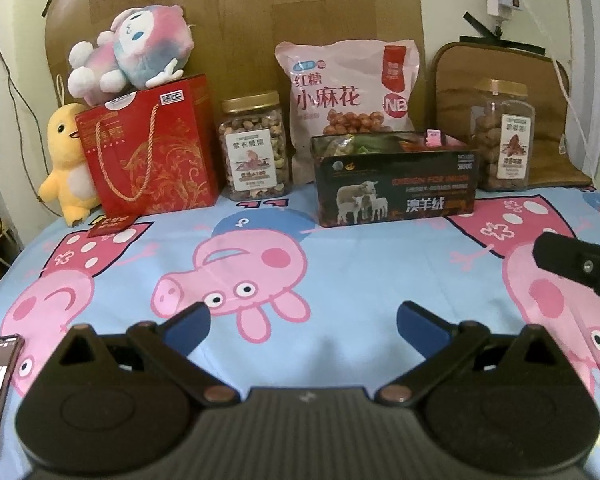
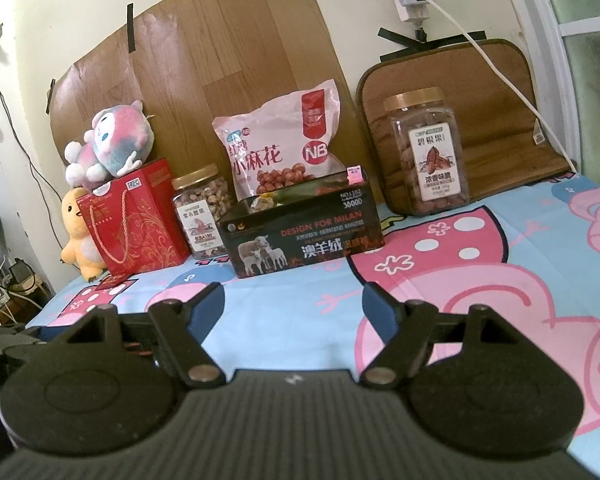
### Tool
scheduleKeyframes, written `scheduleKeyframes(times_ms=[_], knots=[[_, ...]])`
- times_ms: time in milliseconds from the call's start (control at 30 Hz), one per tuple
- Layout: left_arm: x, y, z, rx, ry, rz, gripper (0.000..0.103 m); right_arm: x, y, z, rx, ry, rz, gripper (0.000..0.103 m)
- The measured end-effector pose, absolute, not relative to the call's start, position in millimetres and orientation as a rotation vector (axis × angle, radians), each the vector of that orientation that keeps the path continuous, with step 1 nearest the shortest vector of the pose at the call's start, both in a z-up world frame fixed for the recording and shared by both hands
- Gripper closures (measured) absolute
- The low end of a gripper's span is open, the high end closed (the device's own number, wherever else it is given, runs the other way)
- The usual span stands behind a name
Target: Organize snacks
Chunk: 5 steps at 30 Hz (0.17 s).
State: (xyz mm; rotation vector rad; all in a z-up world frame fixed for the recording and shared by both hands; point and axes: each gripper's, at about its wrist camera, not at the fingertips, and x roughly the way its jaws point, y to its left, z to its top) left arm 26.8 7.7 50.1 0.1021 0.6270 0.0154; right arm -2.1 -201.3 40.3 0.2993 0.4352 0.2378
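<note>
Left tongs (image 1: 303, 321) and right tongs (image 2: 293, 304) both gape empty above the cartoon-pig sheet (image 1: 340, 256). The open dark sheep-printed box (image 2: 304, 232), apparently holding snacks, sits ahead before the pink snack bag (image 2: 280, 148).

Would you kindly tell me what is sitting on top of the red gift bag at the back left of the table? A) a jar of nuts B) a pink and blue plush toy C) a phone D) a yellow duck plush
B: the pink and blue plush toy lies on top of the red gift bag, while the yellow duck plush stands beside the bag.
</note>
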Motion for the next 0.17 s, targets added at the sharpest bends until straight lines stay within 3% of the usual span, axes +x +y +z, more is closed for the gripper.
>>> scheduleKeyframes(times_ms=[167], knots=[[24.5, 5.4, 52.3, 0.110, 0.609, -0.001, 0.000, -2.1, -201.2, 40.2, 0.299, 0.435, 0.238, 0.025]])
